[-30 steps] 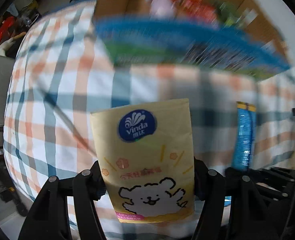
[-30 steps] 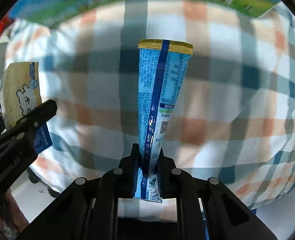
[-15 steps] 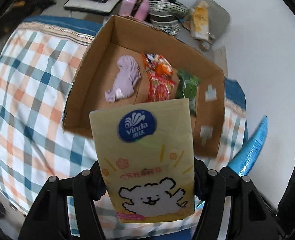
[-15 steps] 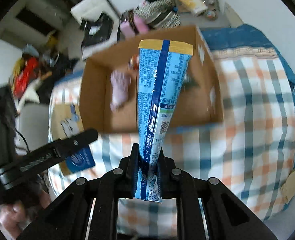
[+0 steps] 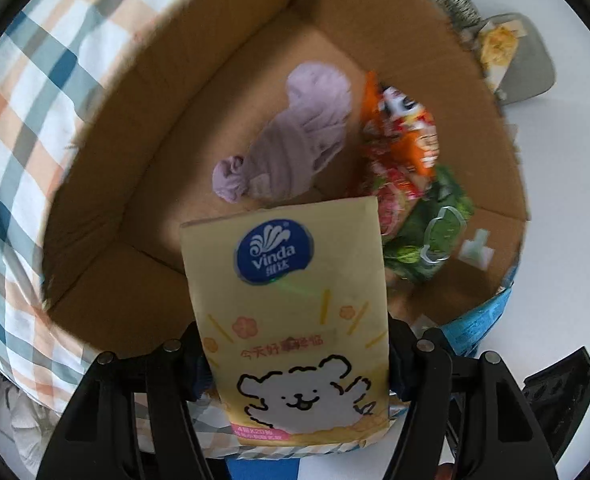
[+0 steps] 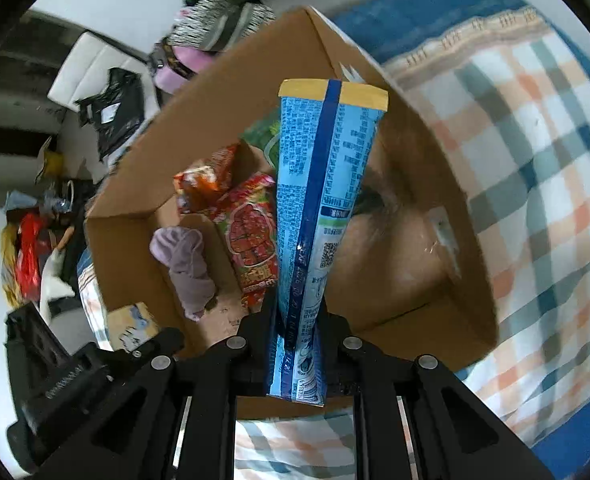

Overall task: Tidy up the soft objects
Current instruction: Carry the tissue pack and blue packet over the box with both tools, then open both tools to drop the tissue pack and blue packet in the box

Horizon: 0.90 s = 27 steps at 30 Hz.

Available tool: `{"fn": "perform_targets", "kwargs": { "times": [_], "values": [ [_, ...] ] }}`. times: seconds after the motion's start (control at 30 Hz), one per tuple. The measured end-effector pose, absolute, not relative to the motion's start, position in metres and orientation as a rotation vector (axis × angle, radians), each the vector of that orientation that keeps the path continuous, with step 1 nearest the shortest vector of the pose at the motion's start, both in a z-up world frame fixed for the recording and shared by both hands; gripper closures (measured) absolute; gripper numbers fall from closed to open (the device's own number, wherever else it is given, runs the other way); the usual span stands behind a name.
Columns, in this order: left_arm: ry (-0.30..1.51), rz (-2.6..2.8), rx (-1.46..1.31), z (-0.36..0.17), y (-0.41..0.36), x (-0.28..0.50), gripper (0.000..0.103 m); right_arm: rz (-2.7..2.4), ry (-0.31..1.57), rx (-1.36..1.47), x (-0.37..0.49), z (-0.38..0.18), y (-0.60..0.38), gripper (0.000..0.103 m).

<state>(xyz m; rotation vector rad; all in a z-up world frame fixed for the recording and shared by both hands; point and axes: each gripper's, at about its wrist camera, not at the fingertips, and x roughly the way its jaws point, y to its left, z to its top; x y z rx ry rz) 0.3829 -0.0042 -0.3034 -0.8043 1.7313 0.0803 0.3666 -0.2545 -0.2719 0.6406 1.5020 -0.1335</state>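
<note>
The left tongs clamp a yellow tissue pack; the right tongs clamp a blue snack bag. Both hang over the open cardboard box on the checkered bed, which holds a purple cloth and snack packets.

I see a bed covered by a plaid sheet in white, orange and teal checks, with a blue layer showing at its far edge. An open cardboard box sits directly on the sheet, near that edge.
</note>
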Motion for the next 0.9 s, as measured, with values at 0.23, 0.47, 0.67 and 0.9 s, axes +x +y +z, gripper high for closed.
{"fn": "perform_targets", "kwargs": {
  "times": [0.23, 0.47, 0.67, 0.9],
  "values": [
    [1.757, 0.11, -0.848, -0.32, -0.003, 0.381, 0.04, -0.152, 1.582, 0.669, 0.37, -0.309, -0.256, 0.082],
    [1.738, 0.092, -0.808, -0.312, 0.0, 0.385, 0.039, -0.135, 1.62, 0.647, 0.37, -0.309, -0.252, 0.057],
    [1.65, 0.07, -0.578, -0.281, -0.008, 0.383, 0.033, -0.086, 1.602, 0.473, 0.374, -0.286, -0.237, 0.051],
    [1.475, 0.069, -0.188, -0.244, -0.015, 0.367, 0.011, -0.054, 1.497, 0.198, 0.365, -0.257, -0.22, 0.012]
  ]
}}
